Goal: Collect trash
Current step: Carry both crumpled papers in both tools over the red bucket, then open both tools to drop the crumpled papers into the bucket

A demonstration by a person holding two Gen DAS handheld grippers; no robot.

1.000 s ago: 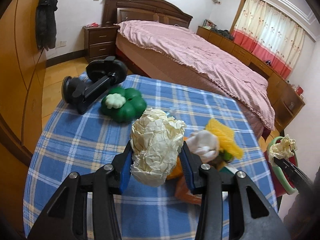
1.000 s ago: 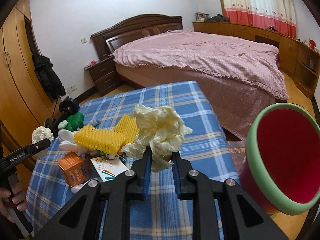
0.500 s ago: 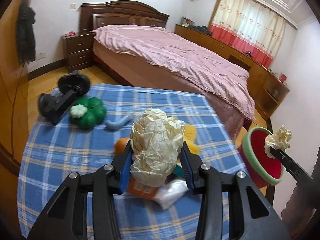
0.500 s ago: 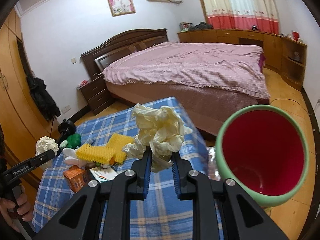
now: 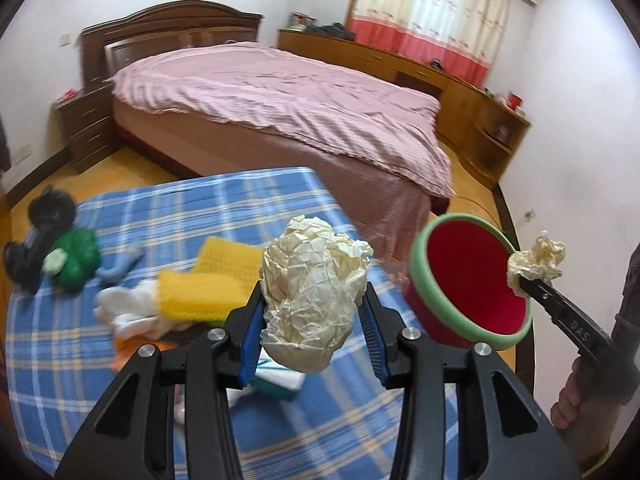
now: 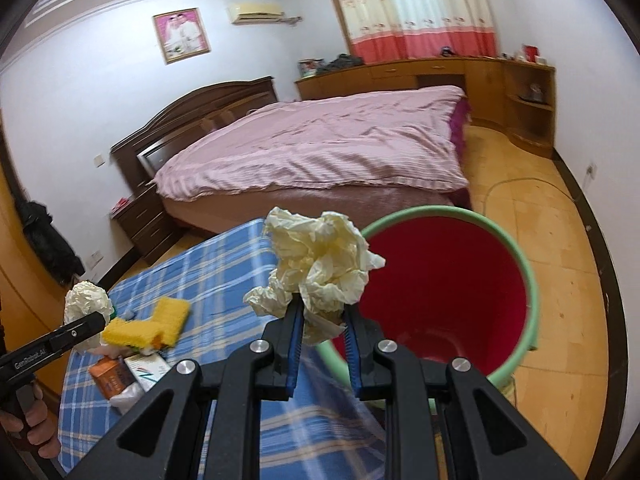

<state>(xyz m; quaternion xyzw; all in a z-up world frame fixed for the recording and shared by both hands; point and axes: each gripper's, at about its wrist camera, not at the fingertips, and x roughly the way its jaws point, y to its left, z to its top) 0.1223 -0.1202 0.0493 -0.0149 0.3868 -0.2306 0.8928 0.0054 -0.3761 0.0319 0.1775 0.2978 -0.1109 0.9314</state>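
Observation:
My left gripper (image 5: 310,316) is shut on a crumpled cream paper ball (image 5: 314,292), held above the blue plaid table (image 5: 80,360). My right gripper (image 6: 320,320) is shut on a second crumpled cream paper wad (image 6: 320,264), held at the near rim of the red bin with a green rim (image 6: 448,280). The bin also shows in the left wrist view (image 5: 472,276), beside the table's right edge, with the right gripper's wad (image 5: 538,262) at its far rim.
On the table lie a yellow sponge (image 5: 208,280), white crumpled items (image 5: 128,312), a green toy (image 5: 74,258), a black object (image 5: 44,224), an orange box (image 6: 110,374) and a card (image 6: 146,370). A pink-covered bed (image 5: 280,100) stands behind.
Both grippers have swung right toward the bin, each still holding its paper. The right wad now sits at the bin's rim; the bin looms larger in both views.

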